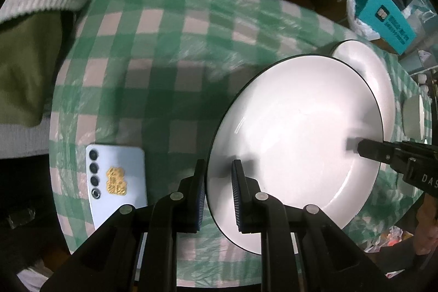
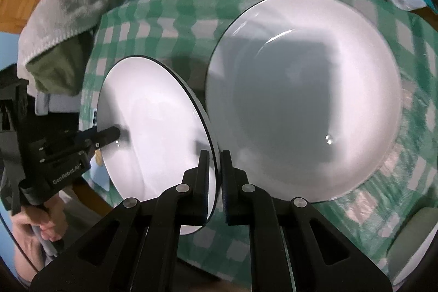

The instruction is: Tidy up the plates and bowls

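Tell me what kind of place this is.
Probably a lived-in home room: a table under a green checked tablecloth, white plates, a phone lying on it, and piled clothes beside it.

The desk's (image 1: 164, 51) far and left checkered cloth lies open, while a phone (image 1: 116, 182) blocks the near left and a second plate (image 2: 303, 100) the right.

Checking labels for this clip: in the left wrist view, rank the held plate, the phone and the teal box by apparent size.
1. held plate, clearly largest, though nearest the camera.
2. phone.
3. teal box, close to the phone in apparent size and farther away, so that order is unsure.
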`<state>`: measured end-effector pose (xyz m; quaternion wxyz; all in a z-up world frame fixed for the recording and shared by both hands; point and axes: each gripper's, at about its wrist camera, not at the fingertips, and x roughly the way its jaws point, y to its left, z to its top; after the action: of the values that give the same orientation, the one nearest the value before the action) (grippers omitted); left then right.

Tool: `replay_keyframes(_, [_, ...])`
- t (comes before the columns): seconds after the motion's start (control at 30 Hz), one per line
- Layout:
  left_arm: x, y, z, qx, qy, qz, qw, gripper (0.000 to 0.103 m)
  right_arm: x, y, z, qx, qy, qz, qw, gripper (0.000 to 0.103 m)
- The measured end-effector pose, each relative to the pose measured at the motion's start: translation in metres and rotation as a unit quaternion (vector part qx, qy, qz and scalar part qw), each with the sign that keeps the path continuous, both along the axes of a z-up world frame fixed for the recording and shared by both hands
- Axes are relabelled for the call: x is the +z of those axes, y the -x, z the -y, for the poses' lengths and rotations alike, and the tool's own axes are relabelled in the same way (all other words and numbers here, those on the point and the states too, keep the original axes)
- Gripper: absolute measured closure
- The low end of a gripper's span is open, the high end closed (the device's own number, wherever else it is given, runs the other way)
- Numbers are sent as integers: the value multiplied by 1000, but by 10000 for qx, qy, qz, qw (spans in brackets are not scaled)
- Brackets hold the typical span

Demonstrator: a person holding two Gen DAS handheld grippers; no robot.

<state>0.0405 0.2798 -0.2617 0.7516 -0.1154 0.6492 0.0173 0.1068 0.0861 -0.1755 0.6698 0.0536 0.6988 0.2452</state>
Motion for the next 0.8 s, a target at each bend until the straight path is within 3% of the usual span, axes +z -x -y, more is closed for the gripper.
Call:
replay_keyframes(0.3, [12, -39, 45, -429, -46, 134, 9990, 86, 20, -25, 59, -642, -33, 85, 9979, 94])
replay_keyframes(0.43, [40, -75, 70, -611, -128, 148, 9979, 86, 20, -35, 83, -868, -33, 97, 9962, 94])
replay_keyframes(0.8, [54, -117, 120, -860, -301, 117, 9958, 84, 8, -59, 120, -1253, 64, 50, 9921, 94])
